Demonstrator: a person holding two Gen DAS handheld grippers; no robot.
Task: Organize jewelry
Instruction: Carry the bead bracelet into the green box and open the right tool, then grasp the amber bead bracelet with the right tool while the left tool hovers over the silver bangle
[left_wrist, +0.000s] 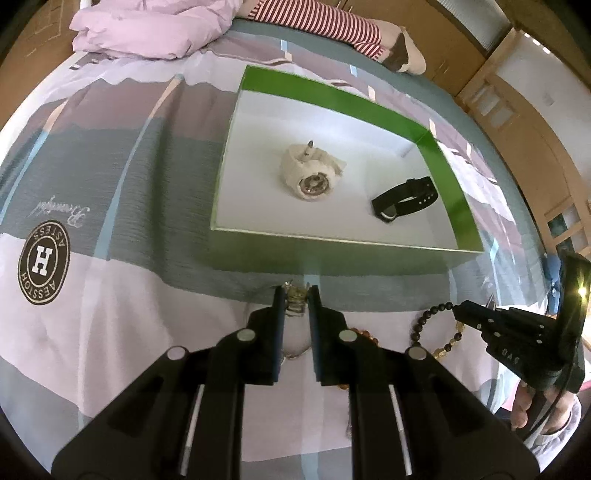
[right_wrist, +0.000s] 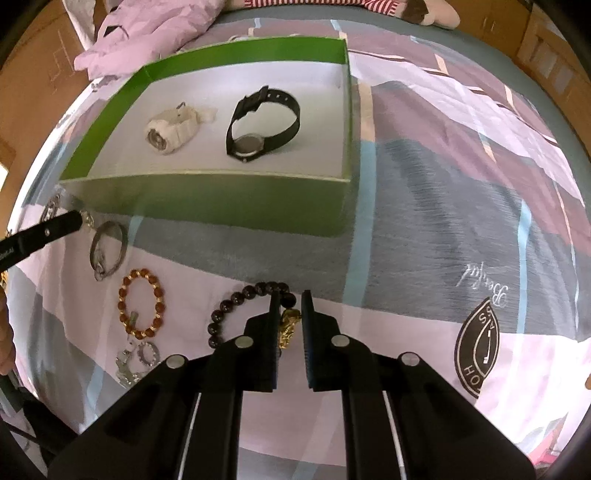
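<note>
1. Green box (right_wrist: 207, 206): shallow, white floor, sits on the bed cover (right_wrist: 443, 184); upper left of centre in the right wrist view, upper right of centre in the left wrist view.
2. White watch (right_wrist: 171, 129): inside the box, on the left of its floor in both views.
3. Black watch (right_wrist: 264, 123): inside the box, right of the white watch and apart from it, strap looped upward.
4. Left tool (left_wrist: 295, 299): lower centre of the left wrist view, fingers drawn close and clamped on a small silver-coloured chain piece (left_wrist: 294, 303) just below the box's near wall. In the right wrist view its tip enters from the left edge, beside the box's lower left corner.
5. Right tool (right_wrist: 290, 314): lower centre of the right wrist view, fingers close together and clamped on the dark bead bracelet (right_wrist: 236, 304) at its gold charm (right_wrist: 288, 326). The rest of the bracelet curves away to the left.
6. Amber bead bracelet (right_wrist: 142, 302): on the bed cover, lower left of the right wrist view, left of the dark bracelet.
7. Grey bangle (right_wrist: 109, 247): on the cover above the amber bracelet, just below the box.
8. Silver ring pieces (right_wrist: 138, 360): on the cover below the amber bracelet.
9. Pink quilt (left_wrist: 147, 26): bunched at the top left of the left wrist view.
</note>
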